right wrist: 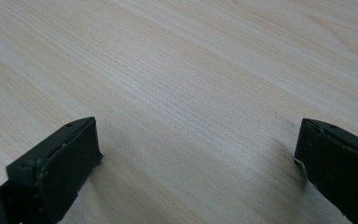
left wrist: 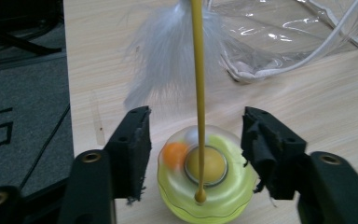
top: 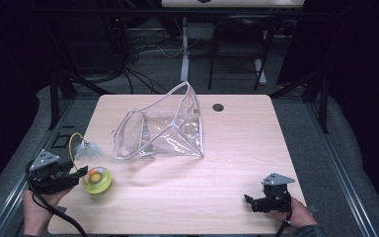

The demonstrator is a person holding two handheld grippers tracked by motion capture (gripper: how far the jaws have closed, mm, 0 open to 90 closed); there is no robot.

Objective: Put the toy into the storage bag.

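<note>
A round yellow-green toy (top: 97, 180) (left wrist: 205, 186) with an orange ball inside stands near the table's left edge. A thin yellow rod (left wrist: 198, 70) rises from it to a white feather (top: 87, 149) (left wrist: 168, 51). My left gripper (top: 81, 173) (left wrist: 196, 114) lies level at the toy's left, one jaw on each side of the toy. A thin gap shows at the left pad, so it is open. My right gripper (top: 250, 200) (right wrist: 198, 126) rests near the front right with its jaws wide open over bare wood. A clear plastic pouch (top: 163, 133) (left wrist: 284, 37) stands open mid-table.
The wooden table (top: 237, 148) has a dark cable hole (top: 218, 107) behind the pouch. Grey floor and black frame legs (top: 56, 94) lie off the left edge. Cables trail from both grippers toward the front.
</note>
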